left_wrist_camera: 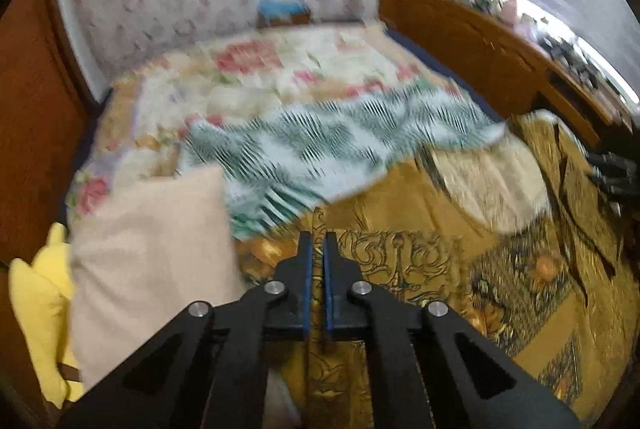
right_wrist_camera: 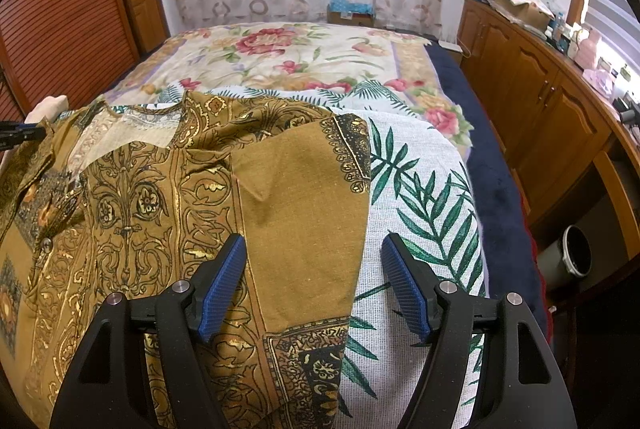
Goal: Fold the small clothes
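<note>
Mustard patterned garment (right_wrist_camera: 208,189) lies under the spread right gripper (right_wrist_camera: 312,269). Left gripper (left_wrist_camera: 318,249) clamps its near-left fabric edge.

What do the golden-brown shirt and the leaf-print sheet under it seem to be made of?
The golden-brown shirt: probably thin woven cotton, matte, with shiny gold print; it creases softly. The leaf-print sheet: a coarser woven cloth, matte; a fine grid weave shows. Neither fibre is certain.

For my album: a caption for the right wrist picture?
Open right gripper hovers over a golden patterned shirt on the bed.
</note>
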`<action>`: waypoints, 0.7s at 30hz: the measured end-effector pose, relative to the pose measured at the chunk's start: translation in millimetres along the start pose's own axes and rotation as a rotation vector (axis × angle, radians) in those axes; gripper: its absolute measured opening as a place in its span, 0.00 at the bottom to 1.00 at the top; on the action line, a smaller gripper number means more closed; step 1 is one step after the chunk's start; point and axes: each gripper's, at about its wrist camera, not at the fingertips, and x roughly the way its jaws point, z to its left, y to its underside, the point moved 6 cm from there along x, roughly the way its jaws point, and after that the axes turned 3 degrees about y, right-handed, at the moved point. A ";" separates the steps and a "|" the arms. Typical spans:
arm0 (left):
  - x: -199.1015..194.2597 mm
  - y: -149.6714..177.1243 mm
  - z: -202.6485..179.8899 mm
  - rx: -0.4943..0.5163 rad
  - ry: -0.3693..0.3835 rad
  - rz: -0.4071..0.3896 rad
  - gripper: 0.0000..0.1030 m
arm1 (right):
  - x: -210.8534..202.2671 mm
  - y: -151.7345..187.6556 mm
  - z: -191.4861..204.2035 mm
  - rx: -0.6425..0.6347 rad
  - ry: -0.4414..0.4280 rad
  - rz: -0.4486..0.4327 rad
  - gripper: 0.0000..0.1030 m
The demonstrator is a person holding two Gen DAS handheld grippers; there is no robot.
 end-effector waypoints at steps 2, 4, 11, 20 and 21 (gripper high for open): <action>-22.7 -8.5 12.3 -0.034 -0.035 -0.077 0.01 | 0.2 0.0 0.2 0.000 0.000 0.000 0.70; -38.3 -12.5 26.0 -0.059 -0.067 -0.118 0.01 | 0.1 0.0 0.0 0.000 0.001 0.000 0.70; -46.2 3.9 76.2 -0.128 -0.144 -0.113 0.01 | 0.2 0.1 0.0 0.000 0.000 0.000 0.70; -32.2 17.9 86.4 -0.195 -0.123 -0.092 0.05 | -0.5 -0.1 0.0 0.000 -0.002 0.000 0.71; -31.2 18.2 86.3 -0.197 -0.121 -0.087 0.06 | -0.4 -0.4 0.1 0.002 -0.006 -0.002 0.71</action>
